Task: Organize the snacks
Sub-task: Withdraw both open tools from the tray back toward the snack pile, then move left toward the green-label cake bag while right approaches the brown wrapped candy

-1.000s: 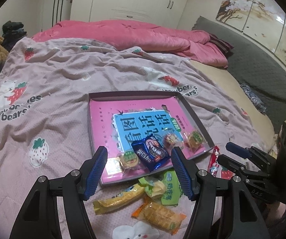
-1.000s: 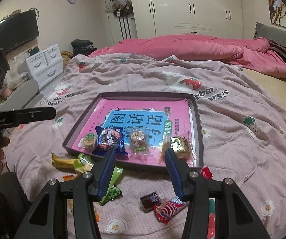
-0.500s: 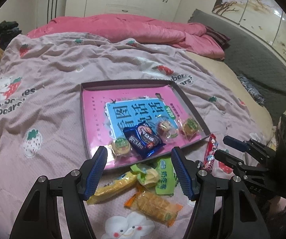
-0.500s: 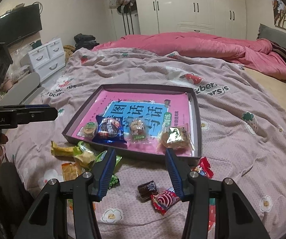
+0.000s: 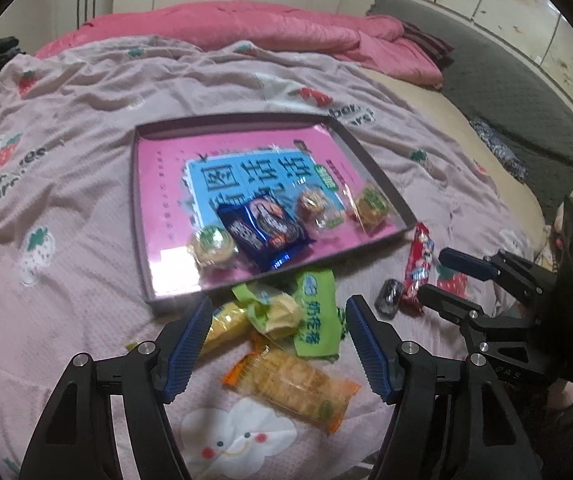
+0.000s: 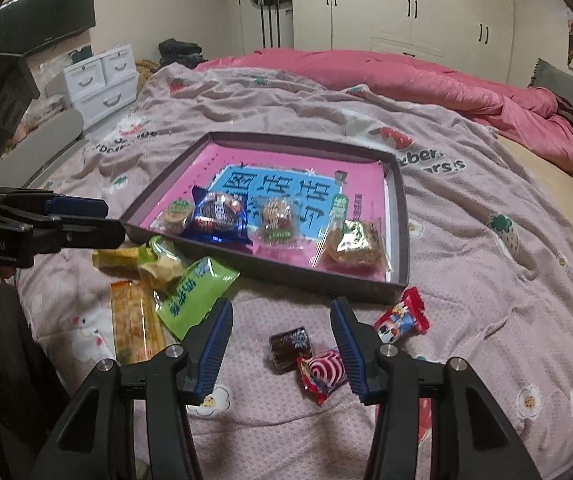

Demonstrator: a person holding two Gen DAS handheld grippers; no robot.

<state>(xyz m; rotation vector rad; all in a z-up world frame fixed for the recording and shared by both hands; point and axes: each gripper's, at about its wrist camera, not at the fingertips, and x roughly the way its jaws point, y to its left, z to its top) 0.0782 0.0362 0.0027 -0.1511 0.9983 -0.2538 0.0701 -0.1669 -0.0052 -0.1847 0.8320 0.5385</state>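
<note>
A dark shallow tray [image 5: 370,160] [image 6: 400,216] with a pink and blue book cover inside lies on the bed. It holds a blue cookie pack [image 5: 264,230] [image 6: 218,214] and several small wrapped snacks. My left gripper [image 5: 278,312] is open and empty above loose snacks in front of the tray: a green packet [image 5: 316,320] [image 6: 194,294], a yellow bar [image 5: 226,324] and an orange cracker pack [image 5: 294,384] [image 6: 132,326]. My right gripper [image 6: 282,316] is open and empty above a brown candy [image 6: 290,346] and a red swirl candy [image 6: 324,372].
A red candy pack [image 6: 402,320] [image 5: 418,258] lies by the tray's near right corner. A pink quilt [image 6: 406,76] is heaped at the far side of the bed. White drawers [image 6: 98,80] stand at the left, wardrobes [image 6: 406,4] behind.
Both grippers have come lower and closer to the loose snacks in front of the tray. Both stay open and empty. Nothing on the bed has moved.
</note>
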